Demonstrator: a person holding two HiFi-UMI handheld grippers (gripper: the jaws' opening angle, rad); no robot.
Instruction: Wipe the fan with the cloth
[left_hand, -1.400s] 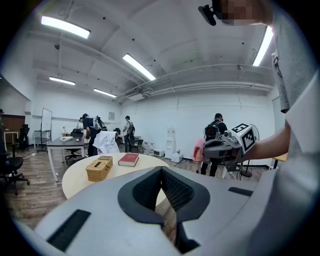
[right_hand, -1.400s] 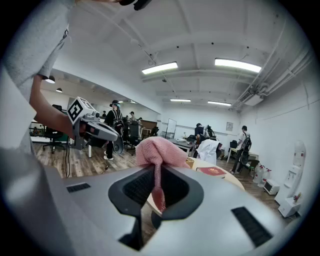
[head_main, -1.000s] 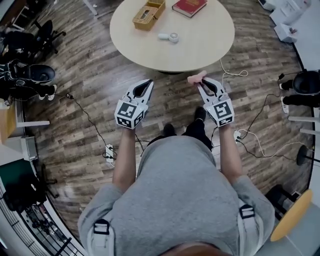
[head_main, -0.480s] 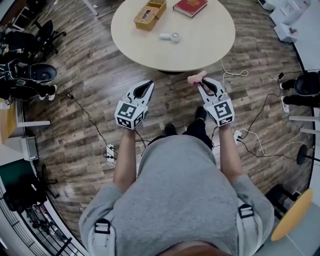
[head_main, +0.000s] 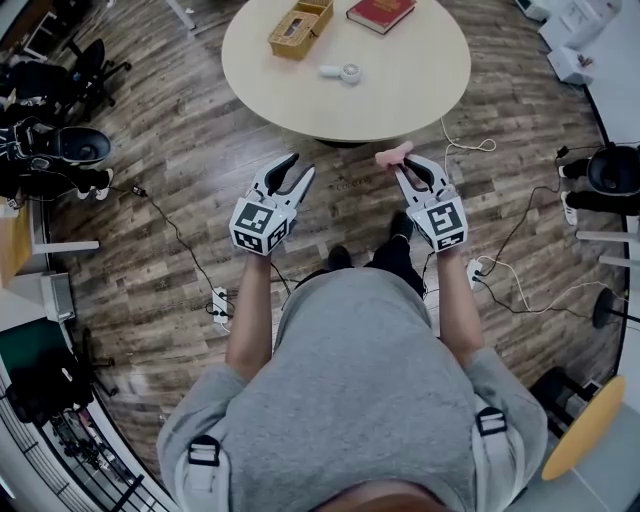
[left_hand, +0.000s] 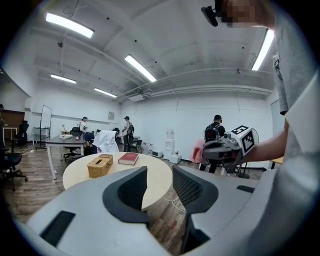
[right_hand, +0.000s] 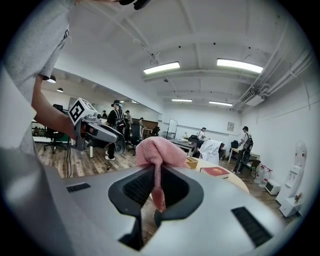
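Head view: we've got one small white fan (head_main: 341, 72) lying on the round tabletop (head_main: 400, 100), well apart from both claws. One pink cloth (head_main: 393, 155) sits pinched in our right claw (head_main: 408, 168), ready for wiping. Our left claw (head_main: 300, 165) has just been spreading, nothing between its jaws, probably to steady the fan. One basket (head_main: 299, 28) and one book (head_main: 380, 12) lie beyond.

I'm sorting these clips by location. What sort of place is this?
Probably an open office or lab workspace. There is a round meeting table on wood flooring, with work desks beyond it under strip ceiling lights. A power strip lies on the floor with cables trailing from it.
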